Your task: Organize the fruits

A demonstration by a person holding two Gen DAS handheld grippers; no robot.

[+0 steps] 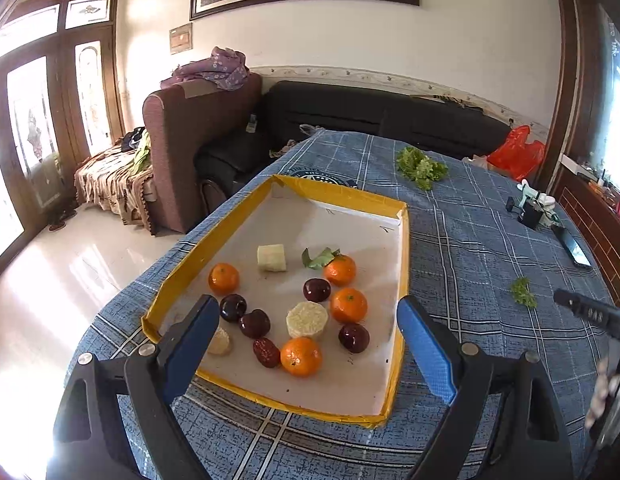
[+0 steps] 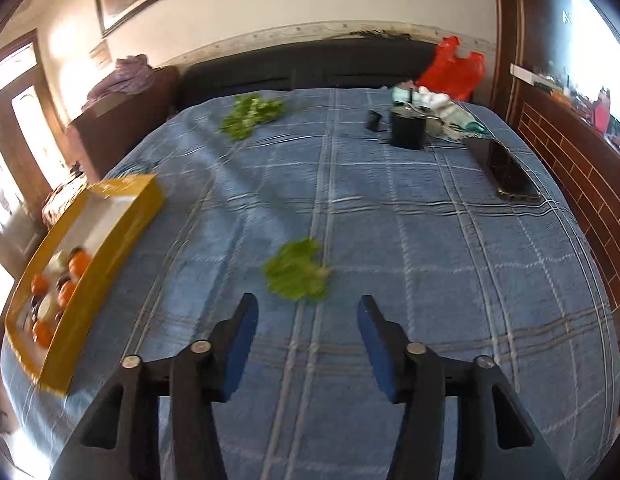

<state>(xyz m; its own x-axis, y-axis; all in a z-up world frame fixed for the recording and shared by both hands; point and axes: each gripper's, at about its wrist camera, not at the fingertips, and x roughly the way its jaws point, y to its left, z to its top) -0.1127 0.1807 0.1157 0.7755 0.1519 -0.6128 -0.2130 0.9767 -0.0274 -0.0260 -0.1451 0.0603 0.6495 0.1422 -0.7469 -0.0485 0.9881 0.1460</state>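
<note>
The left gripper [image 1: 306, 322] hangs over the near end of the yellow tray [image 1: 341, 194], jaws spread wide, pinching nothing. The fruit lies in the tray: tangerines [image 1: 348, 305], dark plums [image 1: 316, 290] and pale chunks [image 1: 307, 320]. The right gripper [image 2: 308, 314] hovers over the blue cloth [image 2: 429, 260], jaws parted and empty, a green leaf [image 2: 298, 270] at twelve o'clock, the tray at nine.

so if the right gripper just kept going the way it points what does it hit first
Probably the small lettuce leaf lying on the tablecloth, just ahead of the right gripper. Its jaws stand apart with nothing between them. The picture is blurred, so it could meet bare cloth just short of the leaf.
</note>
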